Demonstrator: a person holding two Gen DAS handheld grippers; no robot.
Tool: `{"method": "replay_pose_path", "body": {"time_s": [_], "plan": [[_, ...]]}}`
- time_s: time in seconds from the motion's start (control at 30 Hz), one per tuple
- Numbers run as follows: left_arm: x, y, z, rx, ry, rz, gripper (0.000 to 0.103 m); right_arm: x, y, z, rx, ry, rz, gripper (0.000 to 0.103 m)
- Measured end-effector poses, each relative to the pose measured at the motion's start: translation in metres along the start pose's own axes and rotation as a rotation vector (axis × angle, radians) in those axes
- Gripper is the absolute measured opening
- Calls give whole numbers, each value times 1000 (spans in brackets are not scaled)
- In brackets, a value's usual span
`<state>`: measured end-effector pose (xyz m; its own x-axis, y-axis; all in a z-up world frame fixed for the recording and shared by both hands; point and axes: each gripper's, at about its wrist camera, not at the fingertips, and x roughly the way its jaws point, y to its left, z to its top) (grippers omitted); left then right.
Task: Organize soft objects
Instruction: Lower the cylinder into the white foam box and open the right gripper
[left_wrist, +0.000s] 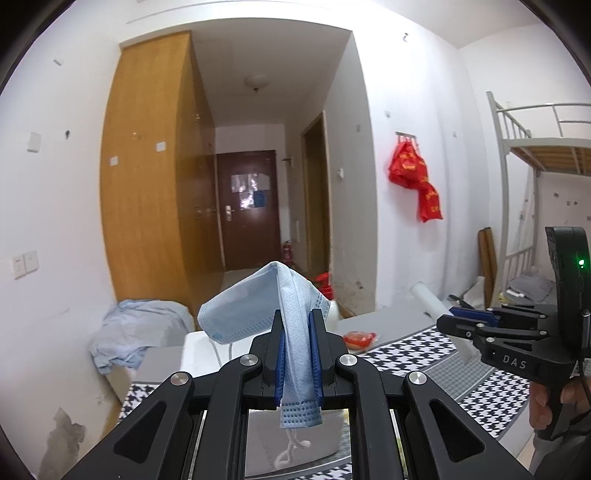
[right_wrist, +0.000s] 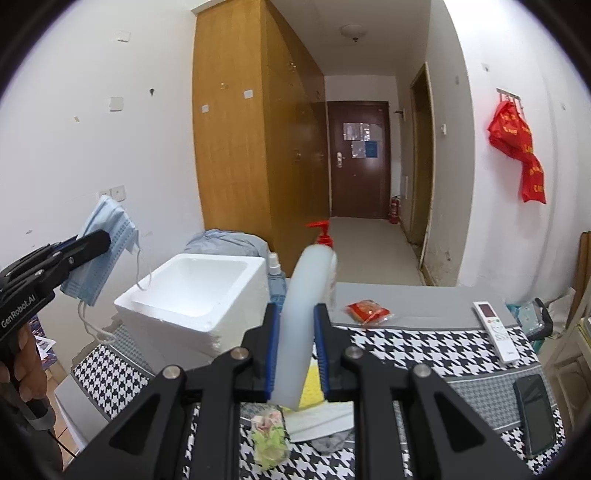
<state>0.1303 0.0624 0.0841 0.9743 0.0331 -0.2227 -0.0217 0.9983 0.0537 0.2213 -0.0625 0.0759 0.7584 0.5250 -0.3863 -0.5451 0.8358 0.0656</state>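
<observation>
My left gripper is shut on a light blue face mask, held up in the air; its white ear loops dangle below. It also shows in the right wrist view, left of and above a white foam box. My right gripper is shut on a white foam cylinder that sticks up between the fingers, above the houndstooth table cloth. The right gripper also shows in the left wrist view, at the right. Crumpled soft items lie on the cloth below the right gripper.
A red-capped pump bottle and a spray bottle stand behind the foam box. A red packet, a white remote and a dark phone lie on the table. Blue bedding is heaped at the left.
</observation>
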Motion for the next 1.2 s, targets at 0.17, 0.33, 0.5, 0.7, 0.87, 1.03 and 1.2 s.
{"method": "replay_pose_path", "body": {"time_s": [0.17,0.33,0.5,0.7,0.87,1.03,1.2], "plan": [[-7,9,-4,1,-3,58,13,6,12,3,-18,4,37,22],[-12,21,-9,-20,4,94,13,15,24,6,-35,14,63,22],[-16,36,-13,-38,16,122,13,23,38,11,-54,18,83,22],[-15,52,-18,-51,29,146,13,36,56,19,-86,28,105,22],[-10,63,-20,-68,39,167,13,49,69,26,-103,38,132,22],[-10,71,-22,-71,47,190,13,59,78,31,-115,43,164,22],[-9,75,-26,-75,49,199,13,69,87,33,-123,63,184,22]]}}
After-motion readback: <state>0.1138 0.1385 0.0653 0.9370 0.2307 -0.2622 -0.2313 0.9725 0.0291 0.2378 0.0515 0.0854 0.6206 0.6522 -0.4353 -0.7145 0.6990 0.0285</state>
